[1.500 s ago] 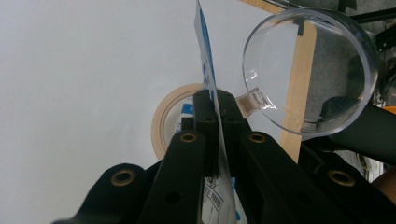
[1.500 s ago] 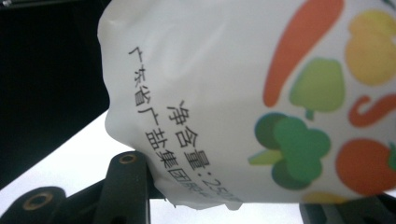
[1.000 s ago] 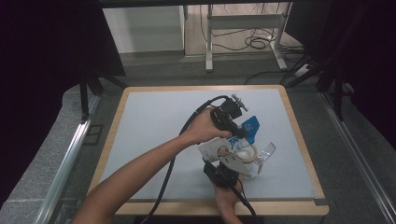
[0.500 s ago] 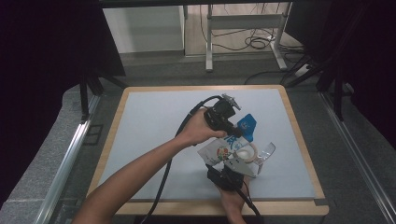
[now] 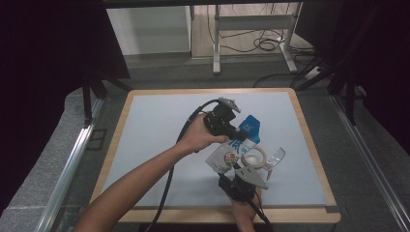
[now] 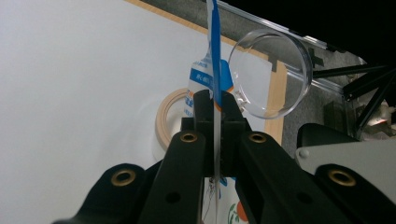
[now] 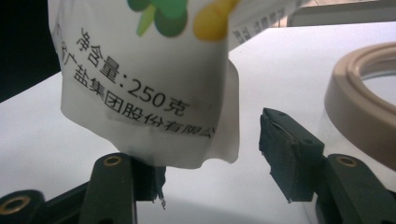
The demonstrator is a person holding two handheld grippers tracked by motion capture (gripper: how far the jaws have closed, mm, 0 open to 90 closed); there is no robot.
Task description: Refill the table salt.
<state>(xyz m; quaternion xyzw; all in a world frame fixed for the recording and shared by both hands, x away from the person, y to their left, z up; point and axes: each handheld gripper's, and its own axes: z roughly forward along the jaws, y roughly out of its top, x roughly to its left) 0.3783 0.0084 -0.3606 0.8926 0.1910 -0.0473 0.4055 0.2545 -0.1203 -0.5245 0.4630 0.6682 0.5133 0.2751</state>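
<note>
A white and blue printed pouch (image 5: 235, 147) hangs tilted over the mat, blue top uppermost. My left gripper (image 5: 239, 134) is shut on its thin upper edge (image 6: 215, 56), which runs straight between the closed jaws (image 6: 215, 100). My right gripper (image 5: 233, 170) reaches up from the near edge under the pouch's bottom. In the right gripper view the pouch's lower corner (image 7: 154, 98) hangs between the open jaws (image 7: 212, 168); the right pad (image 7: 285, 154) stands clear of it. These jaws have just been closing.
A beige tape roll (image 5: 255, 157) lies flat on the white mat (image 5: 159, 130) just right of the pouch. A clear round dish (image 5: 275, 157) sits beside it, toward the mat's right wooden edge (image 5: 309, 145). Left half of the mat is bare.
My left hand has shifted a little to the left, carrying the pouch with it. The right gripper has stayed at the near edge under the pouch.
</note>
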